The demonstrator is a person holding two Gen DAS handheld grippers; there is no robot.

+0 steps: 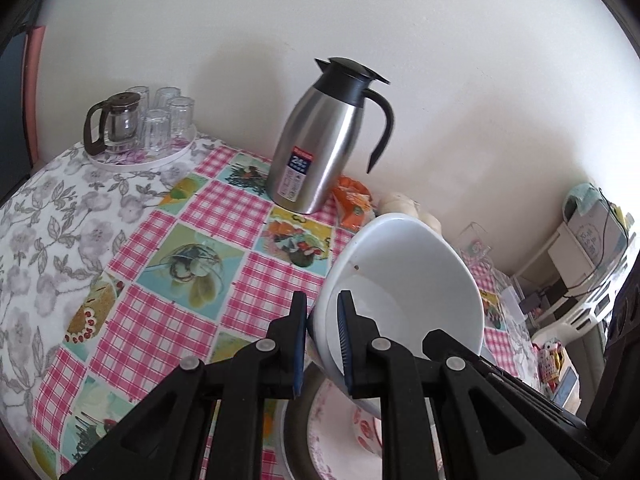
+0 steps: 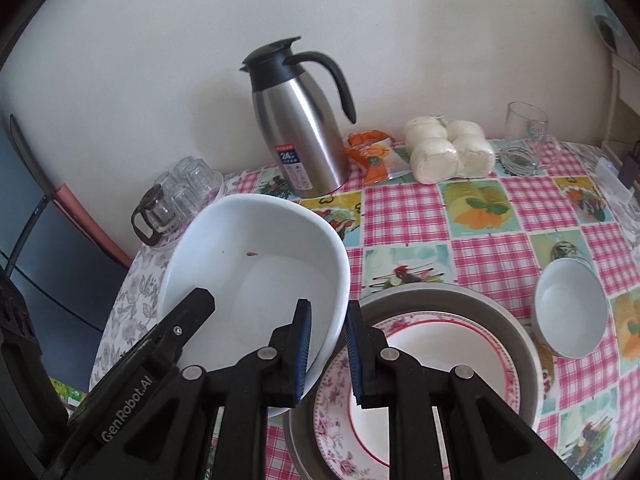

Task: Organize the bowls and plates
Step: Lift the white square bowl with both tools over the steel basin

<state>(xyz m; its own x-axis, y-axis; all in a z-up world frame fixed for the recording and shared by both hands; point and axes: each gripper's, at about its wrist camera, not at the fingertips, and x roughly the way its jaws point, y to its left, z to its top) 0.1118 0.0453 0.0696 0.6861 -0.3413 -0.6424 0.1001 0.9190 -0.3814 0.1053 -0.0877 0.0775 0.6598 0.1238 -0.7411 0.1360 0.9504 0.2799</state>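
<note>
Bowl (image 2: 256, 276): large, white, glossy, rounded-square, one brown speck inside. Raised and tilted above checked plastic tablecloth (image 2: 404, 208), opening facing cameras. Pinched at opposite rims by left gripper (image 1: 323, 344) and right gripper (image 2: 327, 354), both clamped. Below, floral-rimmed plate (image 2: 420, 356) inside grey basin (image 2: 516, 332); small white bowl (image 2: 570, 314) beside.

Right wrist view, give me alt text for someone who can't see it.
Two tools hold a large white bowl by opposite rim edges, the right tool clamped on its near right rim, above a floral plate in a grey pan. Behind stand a steel thermos and a small white bowl on a pink checked tablecloth.
</note>
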